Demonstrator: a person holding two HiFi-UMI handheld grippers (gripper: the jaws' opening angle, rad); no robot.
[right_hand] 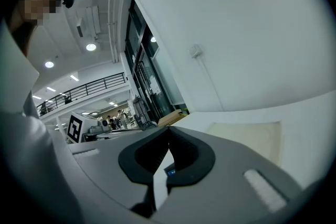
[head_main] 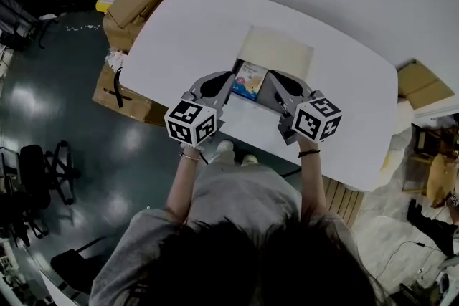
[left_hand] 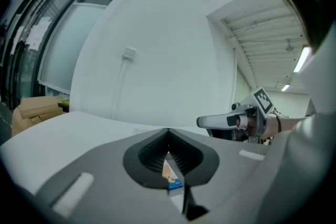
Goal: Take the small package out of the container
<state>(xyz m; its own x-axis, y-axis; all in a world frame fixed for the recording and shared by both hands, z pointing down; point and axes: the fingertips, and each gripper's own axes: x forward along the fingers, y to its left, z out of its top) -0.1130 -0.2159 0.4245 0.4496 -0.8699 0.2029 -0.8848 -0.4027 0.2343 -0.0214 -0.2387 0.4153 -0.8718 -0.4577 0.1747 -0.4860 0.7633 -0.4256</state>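
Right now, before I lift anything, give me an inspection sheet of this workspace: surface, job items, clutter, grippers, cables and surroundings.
Surface: white table, bare apart from the job's things.
Job's things: cream container lying flat; small package at its near edge.
Clutter: nothing seen on the table.
Grippers: left gripper and right gripper each closed on one side edge of the package.
Cables: what looks like a thin cable down at the right, off the table.
Surroundings: cardboard cartons at the left, flat carton at the right, office chair on the dark floor.
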